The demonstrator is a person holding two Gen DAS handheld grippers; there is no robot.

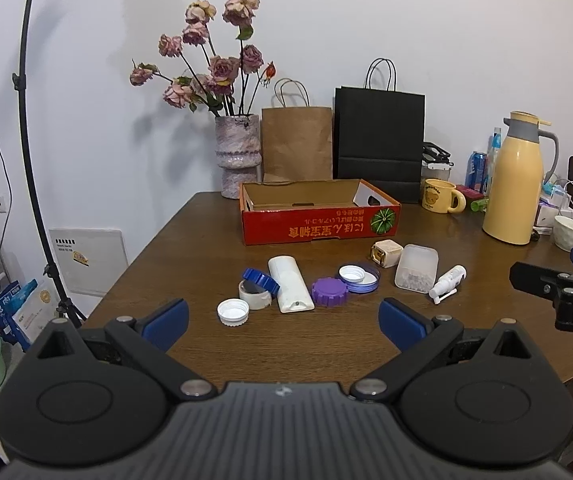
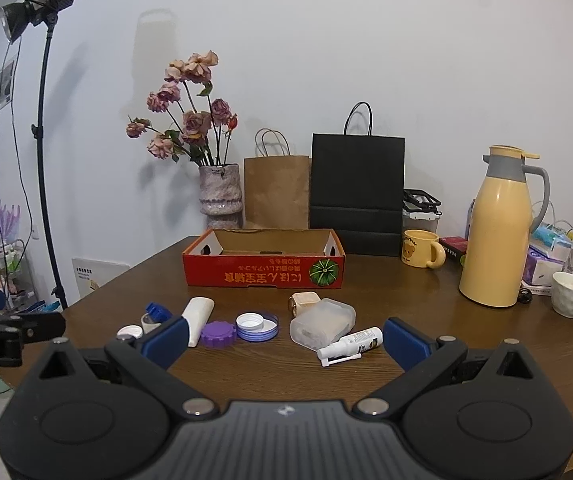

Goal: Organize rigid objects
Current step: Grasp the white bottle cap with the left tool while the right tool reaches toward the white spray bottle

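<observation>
**A:** So where's all the stuff? Looks like a loose row of small hard bits mid-table: white cap (image 1: 233, 311), tape roll (image 1: 253, 295), white remote-ish case (image 1: 289, 283), purple lid (image 1: 330, 291), clear tub (image 1: 416, 267), spray bottle (image 2: 350, 345). The red box (image 1: 318, 211) sits at 12 o'clock behind them, top open and looking empty, so my guess is that's the drop spot.

**B:** Yeah, nothing's packed yet. Left gripper (image 1: 284, 320) and right gripper (image 2: 285, 339) both hang spread wide over the near side, holding nothing.

**A:** Room to move?

**B:** Plenty of bare wood at 6 o'clock. Watch 3 o'clock though: the yellow thermos (image 2: 496, 228) and white bowl (image 2: 572, 294) crowd that side, and the table edge (image 1: 142, 248) runs close at 9.
</observation>
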